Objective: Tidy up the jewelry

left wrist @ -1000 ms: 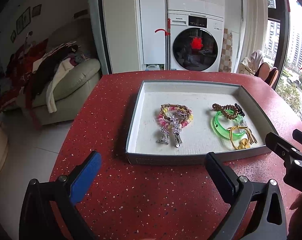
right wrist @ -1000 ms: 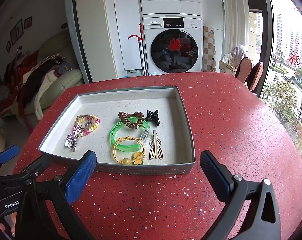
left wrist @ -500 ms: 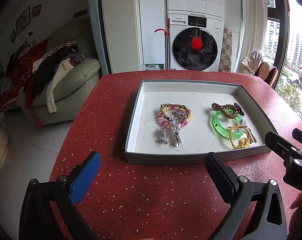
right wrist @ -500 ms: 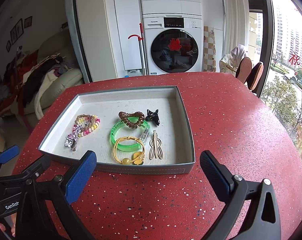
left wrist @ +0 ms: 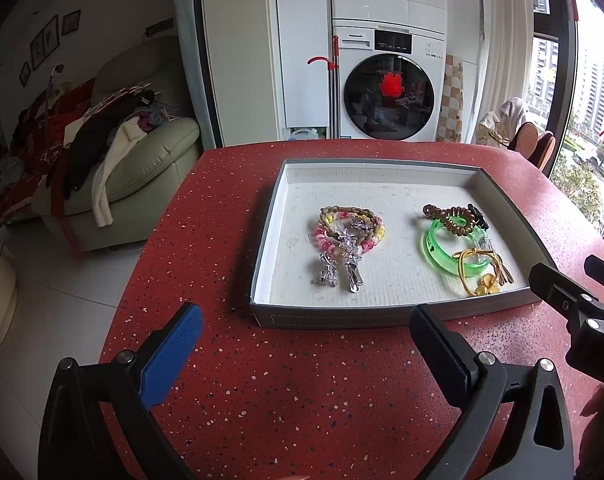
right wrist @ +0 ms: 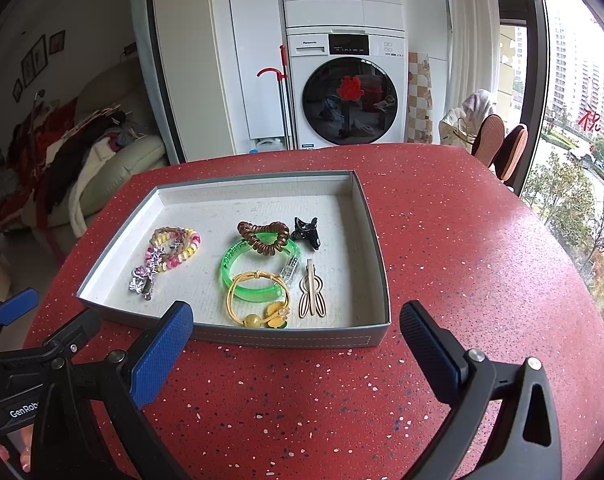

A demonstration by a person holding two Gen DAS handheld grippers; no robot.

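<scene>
A grey tray with a white floor sits on the red speckled table. Its left group holds pink and yellow coil bands and silver star clips. Its right group holds a green bangle, a brown coil tie, a black claw clip, a yellow tie and a beige hairpin. My left gripper and right gripper are open and empty, just in front of the tray's near wall.
The right gripper's body shows at the right in the left wrist view. A sofa with clothes stands left of the table. A washer stands beyond the far edge. The table's right edge runs near a window.
</scene>
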